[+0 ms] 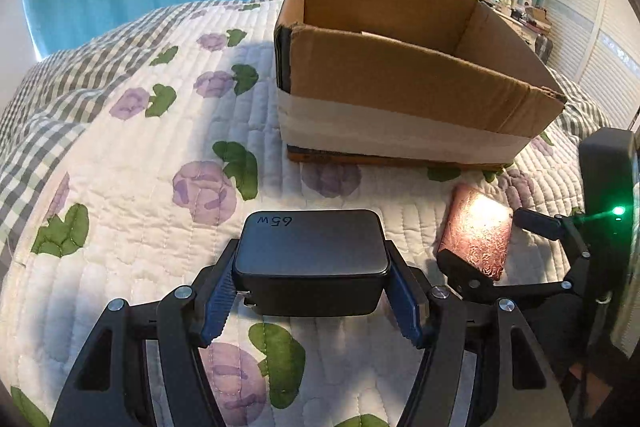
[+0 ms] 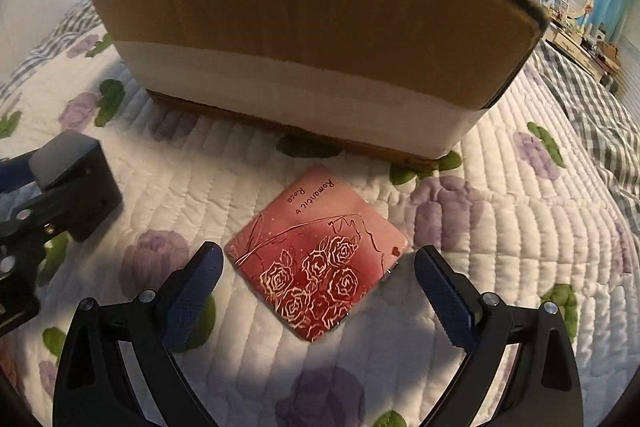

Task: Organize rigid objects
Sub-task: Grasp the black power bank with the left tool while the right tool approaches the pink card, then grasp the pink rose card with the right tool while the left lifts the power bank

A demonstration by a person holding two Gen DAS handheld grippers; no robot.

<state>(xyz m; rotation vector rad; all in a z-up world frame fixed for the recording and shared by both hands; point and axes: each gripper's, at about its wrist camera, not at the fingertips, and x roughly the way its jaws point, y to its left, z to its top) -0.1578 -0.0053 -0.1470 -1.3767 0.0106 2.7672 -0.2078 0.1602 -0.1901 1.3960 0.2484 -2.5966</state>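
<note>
— On the quilted bedspread (image 1: pixel 132 235), what have I got in the left gripper (image 1: pixel 312 291)?

— From here I see your black charger block (image 1: pixel 312 255), the one marked 65W, clamped between the two blue pads (image 1: pixel 218 303). Both pads press on its sides, and it sits up off the quilt.

— And the right gripper (image 2: pixel 318 291)?

— Its jaws stand wide apart, nothing pressed between them. They straddle the pink case with the rose drawing (image 2: pixel 320 255), which lies flat on the quilt, turned corner-on to me. Neither finger (image 2: pixel 192 291) touches it as far as I can tell.

— Where is the cardboard box (image 1: pixel 404 75)?

— Straight ahead in both wrist views, standing on the bed with its top open and a pale band round the lower part of its wall. The pink case lies just in front of it, apart from its base. From my left wrist view the same case shows to the right of the charger, with the right gripper's fingers on either side.

— Can I see inside the box?

— Only the far inner walls; the floor is hidden behind the near wall.
</note>
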